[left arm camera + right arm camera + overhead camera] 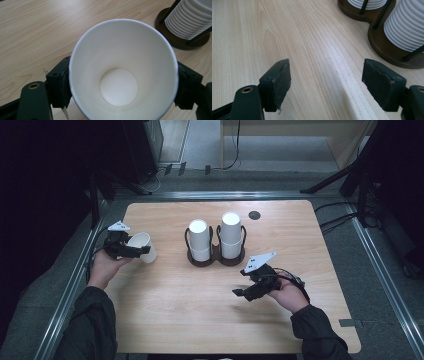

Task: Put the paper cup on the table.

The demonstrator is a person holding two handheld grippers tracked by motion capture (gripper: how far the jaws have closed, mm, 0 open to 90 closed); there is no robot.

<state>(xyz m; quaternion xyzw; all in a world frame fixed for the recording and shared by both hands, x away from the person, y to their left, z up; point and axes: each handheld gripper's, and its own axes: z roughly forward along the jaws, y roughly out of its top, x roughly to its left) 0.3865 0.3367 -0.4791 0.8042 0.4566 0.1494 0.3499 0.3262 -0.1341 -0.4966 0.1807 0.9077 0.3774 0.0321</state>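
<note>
A light wood-grain counter with rounded corners fills the middle of the room, a small round black disc set into its far edge. Grey carpeted floor surrounds it, crossed by silver metal rails along the counter's far side and both flanks. Beyond, a pale wooden cabinet stands at the back, with a black cable hanging in front of it. Black tripod legs reach in from the right, and another dark stand sits at the left. The room's left and right edges lie in deep shadow; light falls evenly on the counter.
</note>
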